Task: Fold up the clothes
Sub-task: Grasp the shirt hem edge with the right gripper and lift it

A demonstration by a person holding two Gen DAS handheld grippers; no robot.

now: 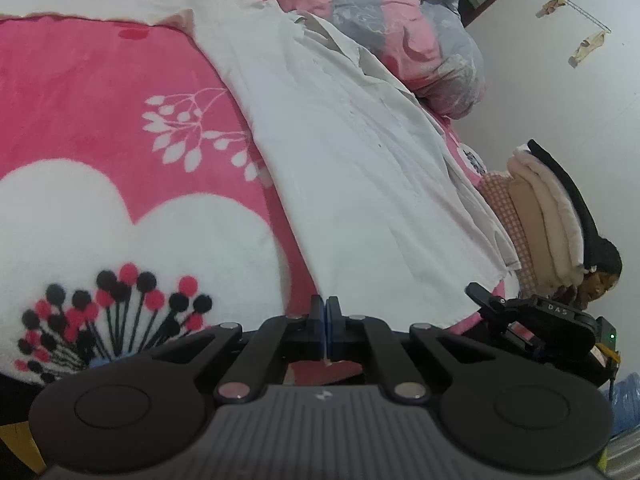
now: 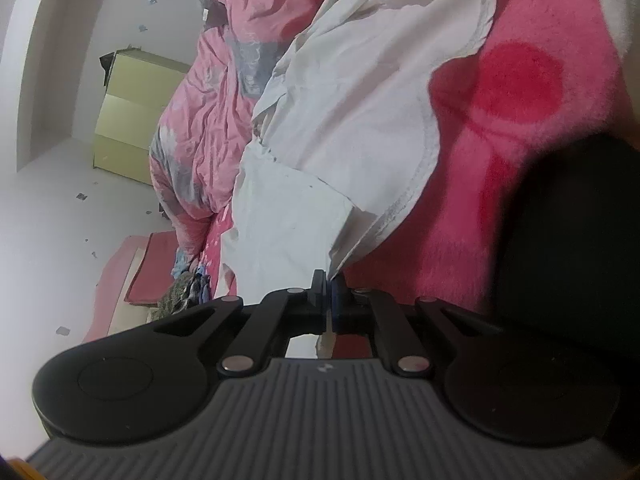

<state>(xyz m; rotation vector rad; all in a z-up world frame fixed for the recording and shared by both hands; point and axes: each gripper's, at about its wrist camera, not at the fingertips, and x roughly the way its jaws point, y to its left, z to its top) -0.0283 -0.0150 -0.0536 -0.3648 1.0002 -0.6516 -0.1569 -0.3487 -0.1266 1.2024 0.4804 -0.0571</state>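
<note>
One white garment [image 1: 352,152] covers pink floral blanket [image 1: 100,92], quilt [image 1: 404,12] beyond.

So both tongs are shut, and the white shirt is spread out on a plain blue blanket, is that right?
Not quite. The blanket is pink with white flower and leaf patterns, not plain blue; the left wrist view shows it clearly. The rest holds: the white shirt lies spread on it, and both the left tongs and right tongs are shut.

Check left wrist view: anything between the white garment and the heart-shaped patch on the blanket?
Only pink blanket with a white branch print separates the white garment from the heart patch.
</note>
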